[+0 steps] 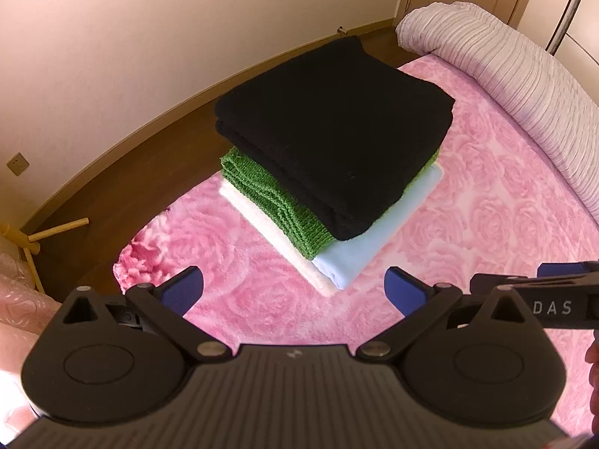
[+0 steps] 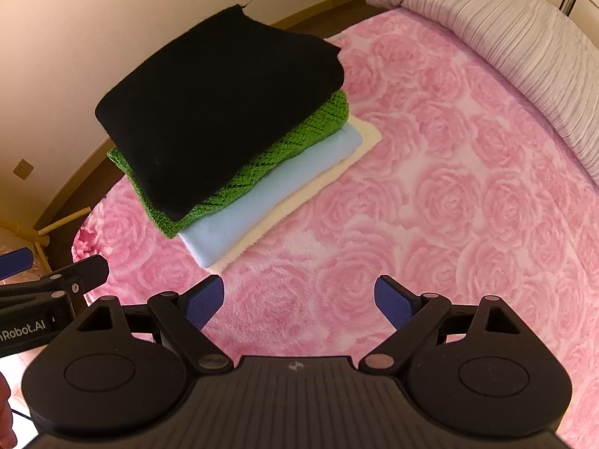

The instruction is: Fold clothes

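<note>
My left wrist camera looks forward and down from just above the pink rose blanket, squarely facing the near corner of the folded stack — my right wrist view sits beside it, further right, seeing the same stack off to its left; both share blanket and rolled quilt

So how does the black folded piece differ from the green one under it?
The black garment tops the stack; the green knit lies directly beneath, showing only along its edges. The black one looks smooth and dense; the green one has an open, ridged knit. Both are folded flat and squared in the same pile.
</note>
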A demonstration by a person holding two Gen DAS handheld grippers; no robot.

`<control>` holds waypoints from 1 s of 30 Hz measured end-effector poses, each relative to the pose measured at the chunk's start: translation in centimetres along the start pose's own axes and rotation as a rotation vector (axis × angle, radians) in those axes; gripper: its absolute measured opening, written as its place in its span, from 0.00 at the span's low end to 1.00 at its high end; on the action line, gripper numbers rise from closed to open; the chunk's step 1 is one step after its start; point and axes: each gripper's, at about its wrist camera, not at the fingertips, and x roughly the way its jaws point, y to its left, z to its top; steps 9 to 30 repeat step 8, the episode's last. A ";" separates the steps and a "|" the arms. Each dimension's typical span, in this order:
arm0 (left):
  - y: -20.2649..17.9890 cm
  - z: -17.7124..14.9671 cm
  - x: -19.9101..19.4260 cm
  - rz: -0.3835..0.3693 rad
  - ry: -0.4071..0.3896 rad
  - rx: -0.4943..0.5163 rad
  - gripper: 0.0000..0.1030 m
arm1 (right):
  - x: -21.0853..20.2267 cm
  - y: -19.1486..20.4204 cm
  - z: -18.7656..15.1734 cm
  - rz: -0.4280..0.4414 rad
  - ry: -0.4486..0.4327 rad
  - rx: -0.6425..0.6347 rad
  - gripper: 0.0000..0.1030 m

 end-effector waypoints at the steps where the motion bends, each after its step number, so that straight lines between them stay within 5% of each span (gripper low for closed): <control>1: 0.0 0.0 0.0 0.005 -0.002 -0.001 0.99 | 0.1 0.0 0.1 0.000 0.002 -0.001 0.87; 30: -0.1 0.1 -0.7 0.013 -0.046 0.008 0.99 | -0.2 0.5 0.1 0.008 -0.003 -0.007 0.87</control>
